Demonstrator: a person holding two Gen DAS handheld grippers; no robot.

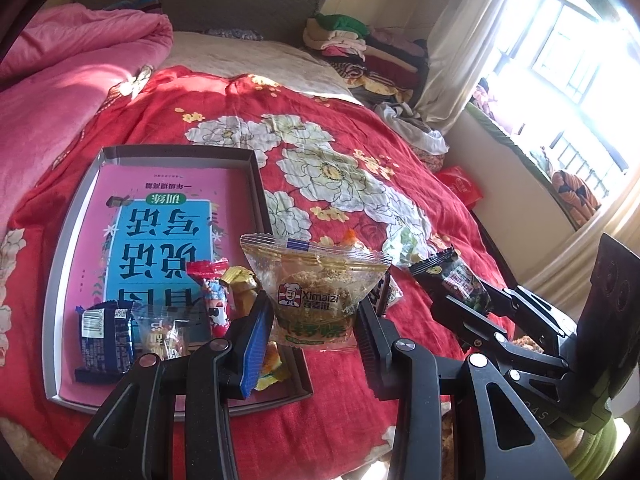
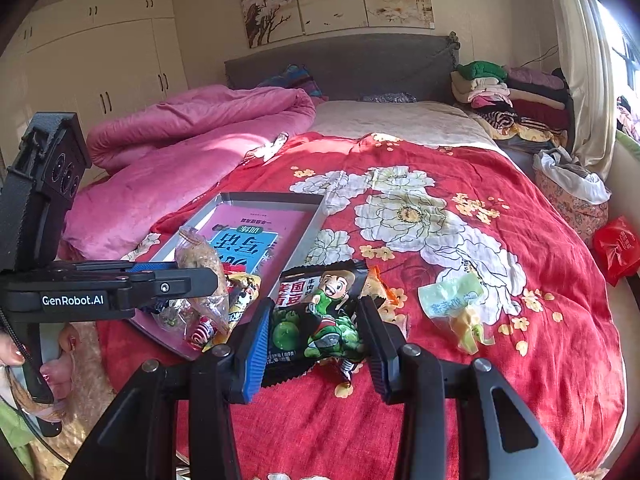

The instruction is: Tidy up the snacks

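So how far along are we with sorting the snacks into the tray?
Partly done. Several snacks, including the blue packet, already lie in the tray. In hand: the left tongs grip the clear Ximaizi bag, and the right tongs hold the black cartoon packet. Left on the bedspread: the pale green packet.

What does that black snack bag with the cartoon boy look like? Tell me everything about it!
The black snack packet is shiny plastic with a crimped top edge. It shows a grinning cartoon boy in green above green peas, with red and white Chinese writing. It sits between the right gripper's fingers, its sides against both pads, top end tilted away over the red floral bedspread. From the left wrist view it looks gripped at one end.
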